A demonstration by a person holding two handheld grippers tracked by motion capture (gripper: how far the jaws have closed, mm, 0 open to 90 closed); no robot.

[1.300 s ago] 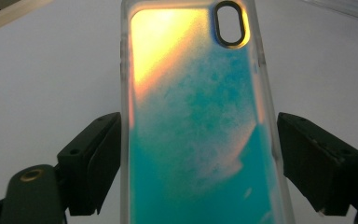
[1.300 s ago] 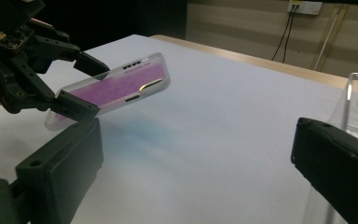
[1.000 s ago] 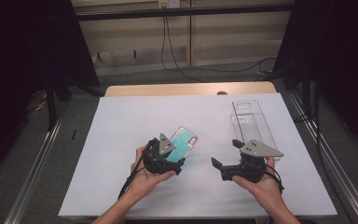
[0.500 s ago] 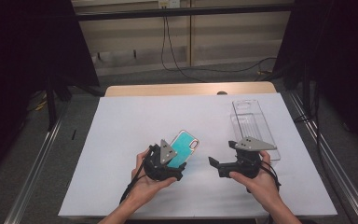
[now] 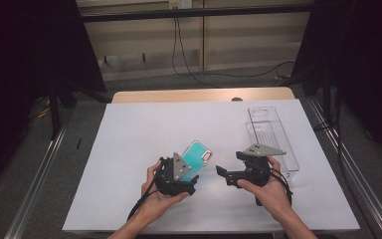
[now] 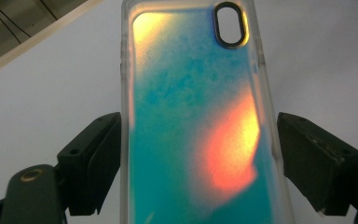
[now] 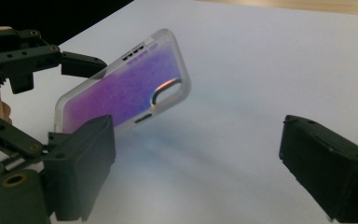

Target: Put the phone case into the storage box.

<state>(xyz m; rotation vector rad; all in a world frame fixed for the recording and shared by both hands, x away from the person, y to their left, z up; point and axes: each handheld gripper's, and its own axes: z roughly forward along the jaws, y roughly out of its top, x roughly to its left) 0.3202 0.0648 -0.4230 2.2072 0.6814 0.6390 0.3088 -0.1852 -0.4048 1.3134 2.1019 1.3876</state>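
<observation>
White sheet (image 5: pixel 129 149) over a wooden table (image 5: pixel 204 94), dark curtains all round. Left gripper (image 5: pixel 191 183) clamped across the width of a teal phone case (image 5: pixel 200 155), holding it tilted up off the sheet, camera hole at the far end. Looks like only the lower part of the case sits between the jaws, and 1 jaw seems barely on the edge, so not much bite. Right gripper (image 7: pixel 196 172) spread wide, empty, aimed at the case from just beside it. Clear plastic tray (image 5: pixel 273 134) lying off to the right, well apart. Biggest worry: soft, slick case, so could squirt out or twist if squeezed harder or bumped by that second claw closing in.
</observation>
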